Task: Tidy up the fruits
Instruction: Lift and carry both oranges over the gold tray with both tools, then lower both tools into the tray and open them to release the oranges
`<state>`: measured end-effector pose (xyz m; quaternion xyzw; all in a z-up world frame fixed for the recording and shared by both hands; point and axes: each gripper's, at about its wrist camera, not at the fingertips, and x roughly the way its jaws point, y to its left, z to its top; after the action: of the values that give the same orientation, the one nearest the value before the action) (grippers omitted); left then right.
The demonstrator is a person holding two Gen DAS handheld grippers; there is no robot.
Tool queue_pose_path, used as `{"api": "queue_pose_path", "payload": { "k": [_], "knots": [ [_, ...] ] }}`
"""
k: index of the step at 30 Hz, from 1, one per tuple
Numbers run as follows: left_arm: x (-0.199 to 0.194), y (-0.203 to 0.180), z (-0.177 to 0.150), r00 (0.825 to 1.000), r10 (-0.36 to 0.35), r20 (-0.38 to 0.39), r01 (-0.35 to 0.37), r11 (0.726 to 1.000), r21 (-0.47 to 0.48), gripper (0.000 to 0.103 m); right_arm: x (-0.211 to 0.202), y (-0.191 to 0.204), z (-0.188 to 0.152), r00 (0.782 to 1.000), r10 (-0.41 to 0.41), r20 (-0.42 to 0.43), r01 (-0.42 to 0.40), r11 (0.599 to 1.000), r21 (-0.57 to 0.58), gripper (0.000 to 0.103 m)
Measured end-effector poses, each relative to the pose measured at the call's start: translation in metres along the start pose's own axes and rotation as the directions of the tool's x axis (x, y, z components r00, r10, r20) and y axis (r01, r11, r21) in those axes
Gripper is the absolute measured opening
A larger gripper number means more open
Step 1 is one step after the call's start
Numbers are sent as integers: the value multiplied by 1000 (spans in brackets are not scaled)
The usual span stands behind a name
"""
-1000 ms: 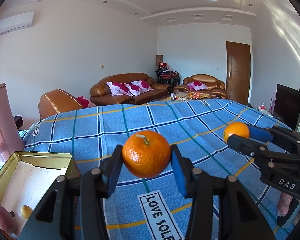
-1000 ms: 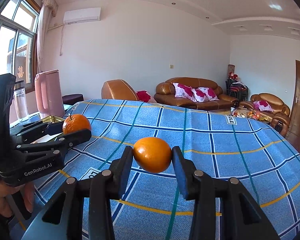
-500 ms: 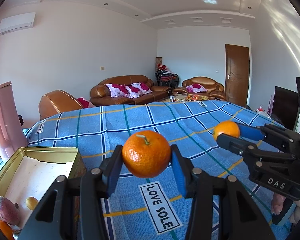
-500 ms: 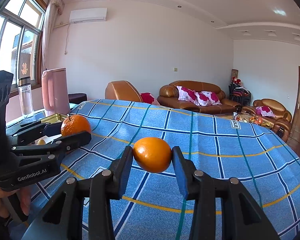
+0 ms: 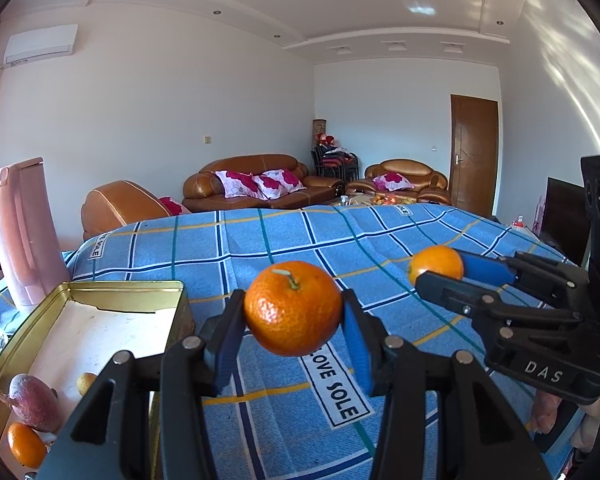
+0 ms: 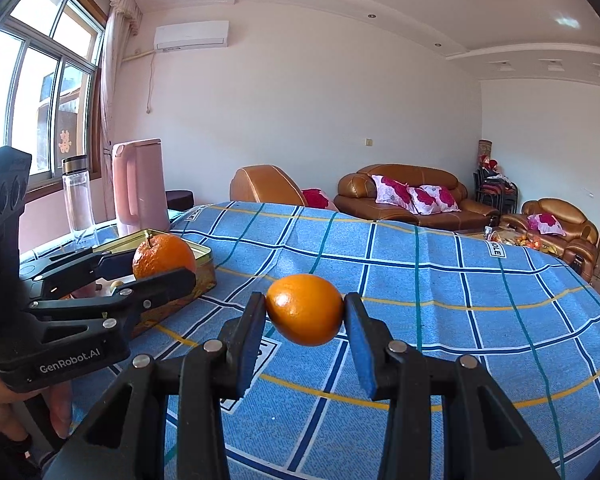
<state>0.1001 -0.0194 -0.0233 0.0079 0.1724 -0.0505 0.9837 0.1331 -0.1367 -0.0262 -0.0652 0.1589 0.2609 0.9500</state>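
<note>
Two grippers are in view, each clamped on one fruit, both held above the blue checked cloth (image 5: 284, 240) that covers the table. The left gripper (image 5: 293, 320) has its jaws drawn in to the width of a stemmed mandarin (image 5: 293, 307), pads pressing on both of its sides; the fruit hangs clear of the cloth, just right of the tin (image 5: 100, 286). The right gripper (image 6: 305, 310) is likewise closed on a smooth orange (image 6: 305, 309), gripped at its two ends and clear of the cloth. In the left wrist view the right gripper stands to the right with its orange between the fingers; in the right wrist view the left gripper stands to the left, its mandarin in front of the tin's near corner. One open gold tin lies at the left edge of the table. Inside it, counted from the left wrist view: one reddish root-like item (image 5: 34, 402), one small yellowish fruit (image 5: 86, 382), and one orange fruit (image 5: 26, 445); the tin's near end is cut off by the frame, so the count may be incomplete. Beyond the tin stand one pink jug (image 6: 140, 184) and one clear bottle (image 6: 78, 196). Part of a hand (image 6: 4, 412) shows under the left gripper.
</note>
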Motion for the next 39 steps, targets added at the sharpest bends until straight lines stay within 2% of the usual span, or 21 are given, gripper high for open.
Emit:
{"api": "queue_pose_path", "payload": {
  "k": [21, 39],
  "knots": [
    [-39, 24, -13, 1000, 22, 11, -22, 1000, -15, 48, -3, 40, -2, 998, 70, -7, -70, 997, -30, 42],
    [-70, 63, -17, 992, 119, 36, -118, 992, -43, 48, 6, 86, 8, 989, 149, -16, -149, 985, -90, 42]
  ]
}}
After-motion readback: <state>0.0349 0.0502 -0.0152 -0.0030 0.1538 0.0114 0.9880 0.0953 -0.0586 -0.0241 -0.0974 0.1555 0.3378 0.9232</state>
